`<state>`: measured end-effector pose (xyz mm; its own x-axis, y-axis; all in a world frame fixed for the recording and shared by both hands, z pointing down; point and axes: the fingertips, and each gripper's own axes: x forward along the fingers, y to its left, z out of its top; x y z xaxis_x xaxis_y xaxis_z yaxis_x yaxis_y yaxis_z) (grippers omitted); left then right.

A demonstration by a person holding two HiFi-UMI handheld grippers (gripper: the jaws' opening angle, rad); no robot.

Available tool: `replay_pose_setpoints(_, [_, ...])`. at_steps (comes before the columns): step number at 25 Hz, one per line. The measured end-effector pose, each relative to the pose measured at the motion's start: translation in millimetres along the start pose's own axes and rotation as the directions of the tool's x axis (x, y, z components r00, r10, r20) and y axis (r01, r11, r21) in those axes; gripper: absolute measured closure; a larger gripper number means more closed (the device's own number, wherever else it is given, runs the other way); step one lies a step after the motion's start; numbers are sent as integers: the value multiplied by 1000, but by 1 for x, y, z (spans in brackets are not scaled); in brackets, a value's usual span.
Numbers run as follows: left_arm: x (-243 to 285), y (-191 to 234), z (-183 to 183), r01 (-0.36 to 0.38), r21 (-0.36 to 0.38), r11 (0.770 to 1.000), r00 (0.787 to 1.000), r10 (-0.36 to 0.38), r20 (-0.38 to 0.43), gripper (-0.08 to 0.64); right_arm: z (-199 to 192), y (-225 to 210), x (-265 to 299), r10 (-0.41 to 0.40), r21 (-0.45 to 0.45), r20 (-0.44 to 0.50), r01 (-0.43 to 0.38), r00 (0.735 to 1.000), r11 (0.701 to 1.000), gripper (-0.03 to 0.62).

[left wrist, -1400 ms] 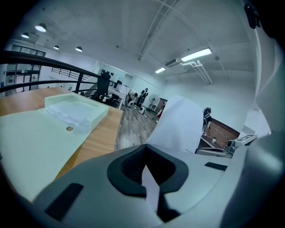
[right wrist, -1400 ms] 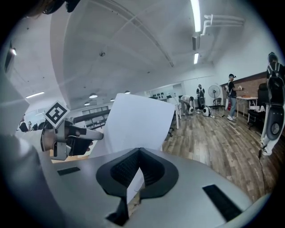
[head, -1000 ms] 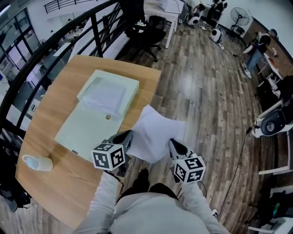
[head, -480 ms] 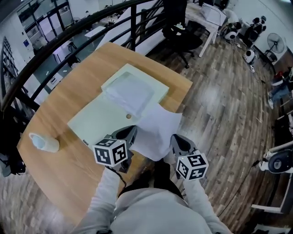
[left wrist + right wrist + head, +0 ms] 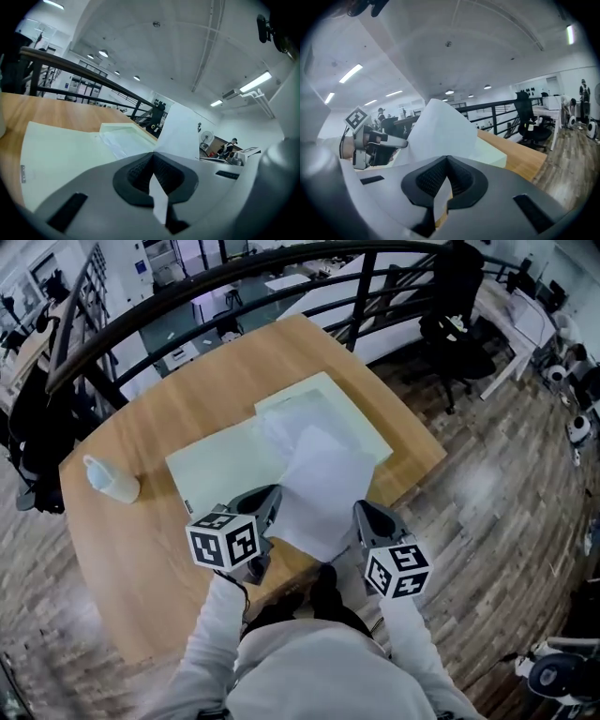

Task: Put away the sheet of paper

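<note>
Head view shows you holding the sheet of paper (image 5: 319,486) by its near edge, one corner in each tool: the left gripper (image 5: 266,510) is clamped on the near left corner and the right gripper (image 5: 367,521) is pinched on the near right corner. Each gripper view confirms this, with a thin white edge of the sheet caught between closed jaws. Holding at two corners looks deliberate, since a single grip would probably let so limp a sheet fold or swing, while two spread it flat enough to steer. The sheet is in the air over the near edge of the wooden table (image 5: 178,409), and its far part reaches across the pale green box (image 5: 361,413) that lies open there, with the lid (image 5: 217,474) folded out flat to the left. A stack of white sheets (image 5: 281,420) already lies in the box, so that is likely the destination. The long axis of your sheet runs away from you, from the grippers toward the box, and the free short edge leads and points at the stack. From the gripper views the sheet rises from the jaws and bows a little. Whether its far edge touches the stack cannot be told.
</note>
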<state>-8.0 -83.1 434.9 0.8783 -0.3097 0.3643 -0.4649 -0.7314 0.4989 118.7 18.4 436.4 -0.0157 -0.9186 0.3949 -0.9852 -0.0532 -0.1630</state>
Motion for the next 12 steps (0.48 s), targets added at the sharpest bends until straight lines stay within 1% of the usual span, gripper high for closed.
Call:
replay_pose_setpoints(2, [-1, 4, 6, -54, -24, 998, 998, 55, 35, 545, 11, -3, 14, 64, -31, -3, -64, 998, 997, 565])
replay_pose_setpoints(5, [-5, 6, 15, -139, -58, 989, 986, 143, 82, 545, 29, -4, 31, 172, -75, -15, -173, 985, 982, 566])
replay_pose_setpoints(9, [-11, 4, 20, -218, -102, 971, 965, 230, 130, 545, 40, 8, 50, 309, -116, -54, -313, 950, 943, 565])
replay_pose_setpoints(12, [-15, 10, 21, -269, -137, 953, 944, 289, 160, 545, 46, 18, 65, 375, -167, -72, -382, 924, 909, 565])
